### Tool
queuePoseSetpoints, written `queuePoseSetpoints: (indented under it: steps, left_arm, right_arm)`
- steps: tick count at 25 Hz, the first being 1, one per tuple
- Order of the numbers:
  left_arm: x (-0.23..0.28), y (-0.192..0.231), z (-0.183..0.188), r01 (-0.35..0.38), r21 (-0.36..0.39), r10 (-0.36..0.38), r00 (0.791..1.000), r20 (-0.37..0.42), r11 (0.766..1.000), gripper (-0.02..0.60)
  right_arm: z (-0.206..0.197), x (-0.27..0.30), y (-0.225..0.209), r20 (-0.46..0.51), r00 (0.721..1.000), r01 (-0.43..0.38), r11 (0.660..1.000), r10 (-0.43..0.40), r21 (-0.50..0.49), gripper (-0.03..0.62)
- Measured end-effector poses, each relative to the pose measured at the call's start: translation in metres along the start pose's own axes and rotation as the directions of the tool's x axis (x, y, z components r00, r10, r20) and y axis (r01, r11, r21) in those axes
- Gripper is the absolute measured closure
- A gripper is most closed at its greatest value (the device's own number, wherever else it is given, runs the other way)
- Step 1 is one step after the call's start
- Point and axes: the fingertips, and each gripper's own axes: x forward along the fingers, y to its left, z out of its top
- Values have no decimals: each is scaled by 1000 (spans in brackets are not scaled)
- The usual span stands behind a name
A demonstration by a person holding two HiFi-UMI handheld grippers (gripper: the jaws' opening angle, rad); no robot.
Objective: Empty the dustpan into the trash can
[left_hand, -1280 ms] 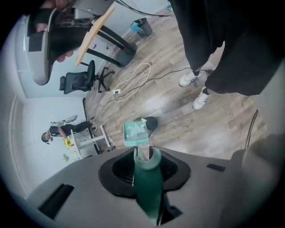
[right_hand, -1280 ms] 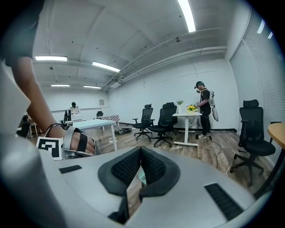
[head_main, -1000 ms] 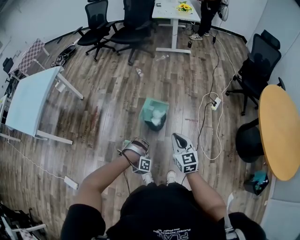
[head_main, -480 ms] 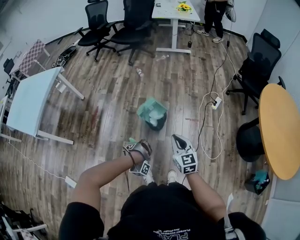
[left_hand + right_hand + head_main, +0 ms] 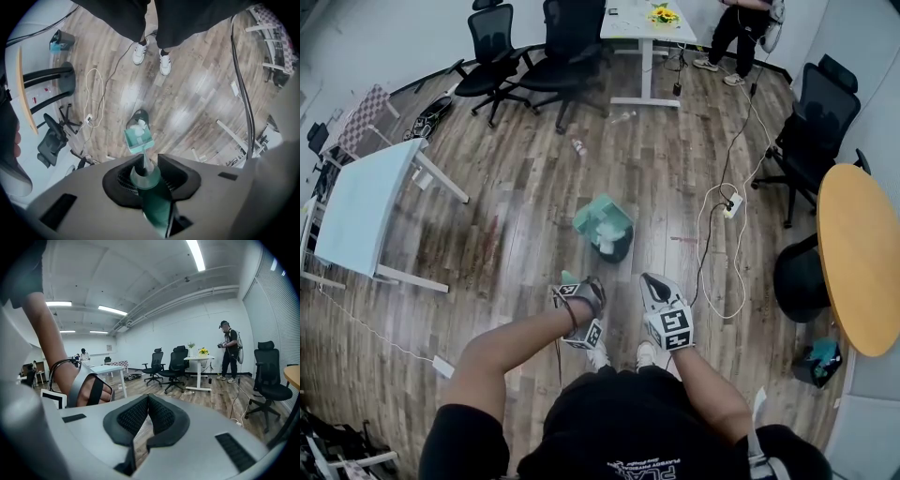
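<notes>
A teal dustpan (image 5: pixel 602 214) hangs tipped directly over the black trash can (image 5: pixel 615 247), with white scraps (image 5: pixel 138 133) lying in it above the can's mouth. The left gripper (image 5: pixel 146 174), on the person's side of the can, has its jaws narrowed tight on the dustpan's long handle. The right gripper (image 5: pixel 148 399), also on the can's near side, is closed on nothing and aimed beyond the can. The pour looks only part done. Doing it well likely means holding the pan's lip inside the can's rim, steepening the tilt slowly so scraps slide rather than scatter, and gripping the handle firmly.
</notes>
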Motion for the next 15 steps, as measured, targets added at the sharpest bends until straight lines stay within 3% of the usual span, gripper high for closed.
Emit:
queuePoseSetpoints:
  steps: [15]
  left_arm:
    - [7,-7,20,77,15,-77,997,0,997,465]
  right_arm:
    - [-1,-4,1,-2,1000,-18,1000,18,0,569]
